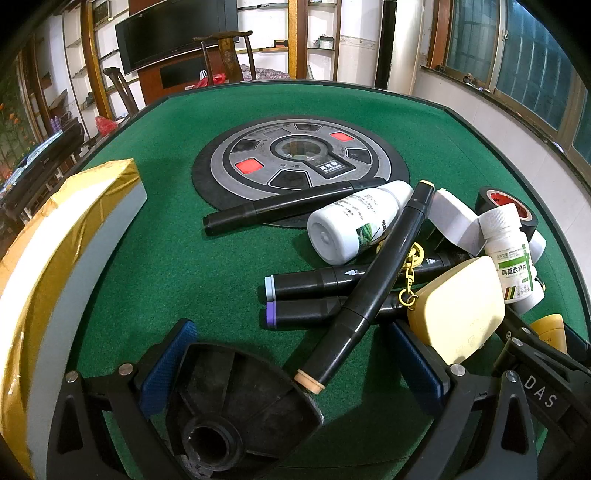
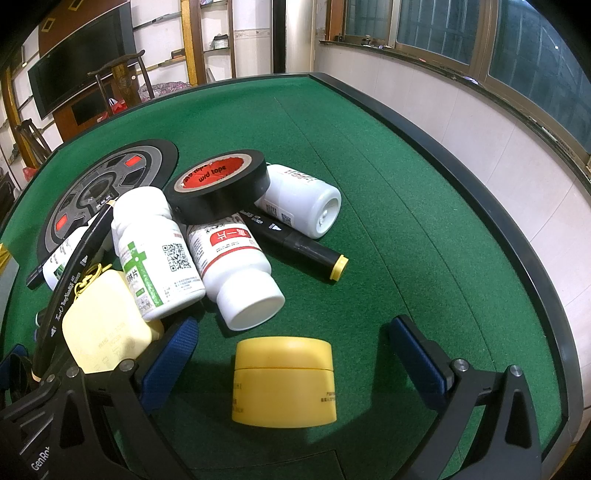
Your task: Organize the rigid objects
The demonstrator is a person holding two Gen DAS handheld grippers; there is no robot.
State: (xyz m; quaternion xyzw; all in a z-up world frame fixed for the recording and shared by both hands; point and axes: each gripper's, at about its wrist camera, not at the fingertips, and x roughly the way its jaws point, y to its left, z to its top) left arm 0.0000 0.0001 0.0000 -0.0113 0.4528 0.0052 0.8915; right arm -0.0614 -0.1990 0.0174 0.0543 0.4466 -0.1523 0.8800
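Between the right gripper's [image 2: 291,356] wide-spread fingers a yellow jar [image 2: 283,382] stands on the green surface [image 2: 406,229]; the left gripper [image 1: 295,363], fingers also wide, faces crossed markers [image 1: 365,291].

A green felt table [image 2: 406,206] with a raised dark rim filled the room's middle. Beyond its far edge stood a dark wooden chair [image 1: 225,55], a black flat television [image 1: 173,33] and open gold-framed shelves [image 1: 314,37]. Right of the table, dark brown-framed windows [image 2: 443,29] topped a pale tiled wall [image 2: 498,129].
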